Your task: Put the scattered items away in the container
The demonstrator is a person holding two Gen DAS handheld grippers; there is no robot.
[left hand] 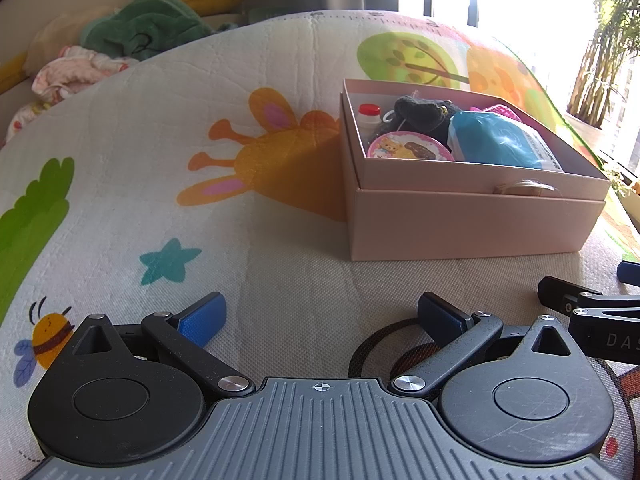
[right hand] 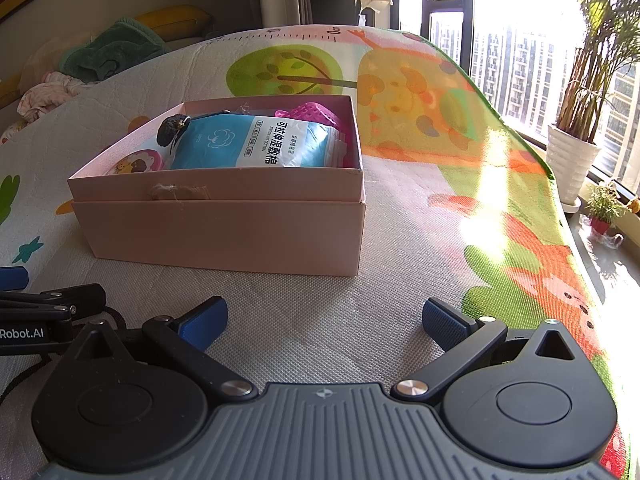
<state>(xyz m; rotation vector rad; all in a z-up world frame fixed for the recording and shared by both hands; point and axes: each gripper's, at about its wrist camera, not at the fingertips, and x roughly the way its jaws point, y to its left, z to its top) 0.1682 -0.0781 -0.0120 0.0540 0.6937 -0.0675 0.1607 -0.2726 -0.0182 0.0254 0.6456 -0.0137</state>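
Observation:
A pink cardboard box (left hand: 472,224) stands on the play mat, also in the right wrist view (right hand: 224,232). It holds a blue wet-cotton pack (right hand: 256,144), a pink mesh item (right hand: 308,114), a black knitted item (left hand: 424,114), a round bear tin (left hand: 408,148) and a small red-capped bottle (left hand: 369,114). My left gripper (left hand: 320,316) is open and empty, low over the mat in front of the box. My right gripper (right hand: 324,316) is open and empty, also in front of the box. Each gripper shows at the edge of the other's view.
A colourful play mat (left hand: 160,120) covers the floor. Clothes and cushions (left hand: 132,36) lie at the far left. A white plant pot (right hand: 570,168) and a small plant (right hand: 604,204) stand by the window at the right.

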